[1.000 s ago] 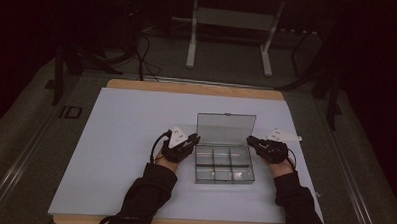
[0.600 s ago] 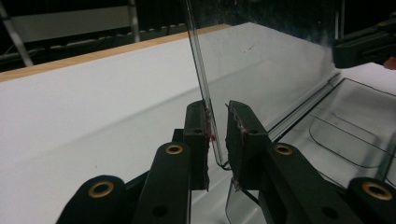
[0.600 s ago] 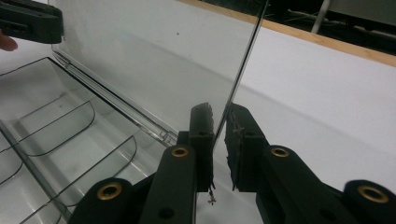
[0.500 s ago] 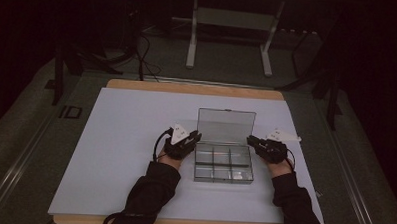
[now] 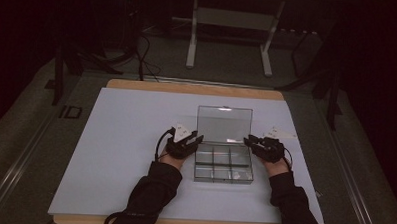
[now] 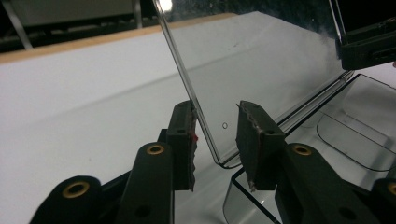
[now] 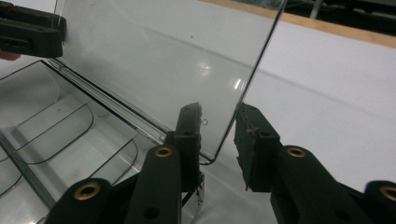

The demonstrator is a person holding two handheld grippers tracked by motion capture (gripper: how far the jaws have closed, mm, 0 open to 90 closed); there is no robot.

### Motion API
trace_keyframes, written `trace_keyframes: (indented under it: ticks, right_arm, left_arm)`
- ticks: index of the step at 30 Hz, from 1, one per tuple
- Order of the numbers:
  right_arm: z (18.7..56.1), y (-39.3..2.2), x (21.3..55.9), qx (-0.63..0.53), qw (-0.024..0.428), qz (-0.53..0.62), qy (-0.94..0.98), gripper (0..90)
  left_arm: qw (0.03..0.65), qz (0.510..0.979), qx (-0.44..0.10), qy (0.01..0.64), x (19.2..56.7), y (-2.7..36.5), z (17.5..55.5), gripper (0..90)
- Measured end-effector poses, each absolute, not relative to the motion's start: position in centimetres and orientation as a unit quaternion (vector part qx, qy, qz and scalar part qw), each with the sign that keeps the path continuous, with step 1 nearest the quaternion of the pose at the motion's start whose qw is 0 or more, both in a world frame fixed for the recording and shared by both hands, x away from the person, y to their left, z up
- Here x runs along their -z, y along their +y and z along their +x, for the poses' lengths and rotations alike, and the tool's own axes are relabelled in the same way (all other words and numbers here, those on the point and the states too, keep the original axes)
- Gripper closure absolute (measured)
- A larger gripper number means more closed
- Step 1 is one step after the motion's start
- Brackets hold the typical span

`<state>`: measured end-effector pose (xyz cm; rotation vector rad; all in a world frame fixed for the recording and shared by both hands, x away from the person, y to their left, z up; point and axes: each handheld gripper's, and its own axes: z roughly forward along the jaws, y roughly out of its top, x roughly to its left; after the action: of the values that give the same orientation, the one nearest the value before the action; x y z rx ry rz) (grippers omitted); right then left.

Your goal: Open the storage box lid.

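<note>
A clear plastic compartment box (image 5: 223,167) lies on the white tabletop, its lid (image 5: 223,124) standing upright at the back. My left gripper (image 5: 198,138) sits at the lid's lower left corner. In the left gripper view the lid's edge (image 6: 187,84) runs down between the jaws of that gripper (image 6: 216,121), next to the left pad (image 6: 183,135) and well off the right one. My right gripper (image 5: 248,140) flanks the lower right corner. There the lid (image 7: 154,65) stands in the gap of that gripper (image 7: 218,121) with no pad pressing on it. Both pairs of jaws have just been opening.
The box's compartments (image 7: 51,135) look empty. The white sheet (image 5: 130,139) covers a wooden table whose far edge (image 5: 192,88) shows behind it. Two small white pieces (image 5: 281,131) lie on the sheet, one by each hand. A metal stand (image 5: 229,38) is on the floor beyond.
</note>
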<state>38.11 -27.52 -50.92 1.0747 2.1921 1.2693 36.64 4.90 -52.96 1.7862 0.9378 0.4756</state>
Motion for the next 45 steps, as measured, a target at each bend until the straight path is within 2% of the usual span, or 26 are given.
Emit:
trace_keyframes:
  ticks: [18,21,40,45]
  right_arm:
    - [38.9,-27.3,50.7,-0.435,0.167,0.419,0.78,65.5]
    - [39.0,-27.2,50.7,-0.43,0.167,0.419,0.782,66.4]
    - [39.3,-26.5,50.7,-0.411,0.165,0.42,0.792,66.0]
    - [39.4,-26.4,50.3,-0.406,0.167,0.415,0.797,61.7]
  left_arm:
    - [0.501,0.731,-0.121,0.447,52.8,4.9,38.0,59.0]
    - [0.493,0.732,-0.128,0.452,52.8,4.9,38.1,56.1]
    - [0.486,0.741,-0.127,0.445,52.9,4.7,38.3,56.6]
    - [0.479,0.751,-0.131,0.436,52.5,4.8,38.5,50.4]
